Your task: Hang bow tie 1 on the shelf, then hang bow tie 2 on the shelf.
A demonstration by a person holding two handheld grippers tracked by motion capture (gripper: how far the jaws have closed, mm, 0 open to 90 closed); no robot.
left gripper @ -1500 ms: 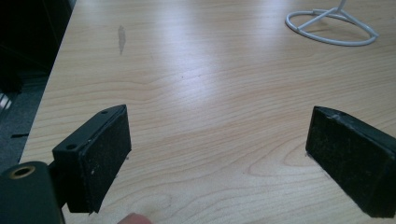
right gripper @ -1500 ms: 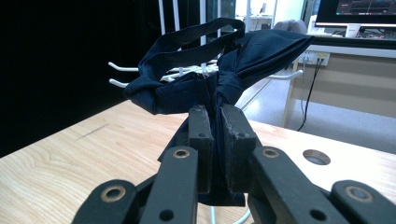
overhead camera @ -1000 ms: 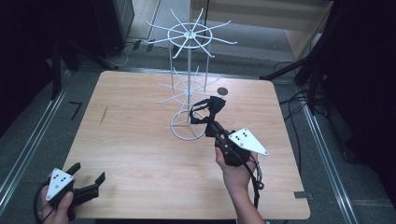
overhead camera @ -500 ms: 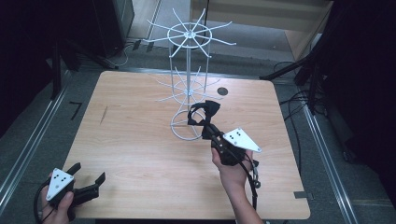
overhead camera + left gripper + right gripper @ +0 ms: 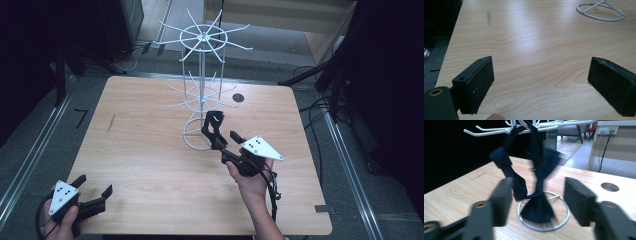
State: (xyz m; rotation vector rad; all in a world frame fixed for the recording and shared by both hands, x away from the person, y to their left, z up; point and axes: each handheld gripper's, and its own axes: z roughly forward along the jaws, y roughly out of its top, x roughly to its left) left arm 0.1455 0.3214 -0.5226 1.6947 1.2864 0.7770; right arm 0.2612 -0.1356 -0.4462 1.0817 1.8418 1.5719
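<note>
- Table: light wood top; a small round hole sits near the far right side.
- Wire rack: white, upright at the far middle of the table, two tiers of spokes on a central post, ring base flat on the wood.
- Bow tie: dark navy, hanging from the lower spokes of the rack; its strap loops up over the hooks and the bow dangles just above the ring base.
- My right gripper: held just in front of the rack, jaws have just been opening and now stand apart. In the right gripper view the bow tie hangs between and beyond the pads; neither pad presses on it.
- My left gripper: low at the near left corner of the table, well apart from the rack. Jaws wide apart, bare wood between them.
</note>
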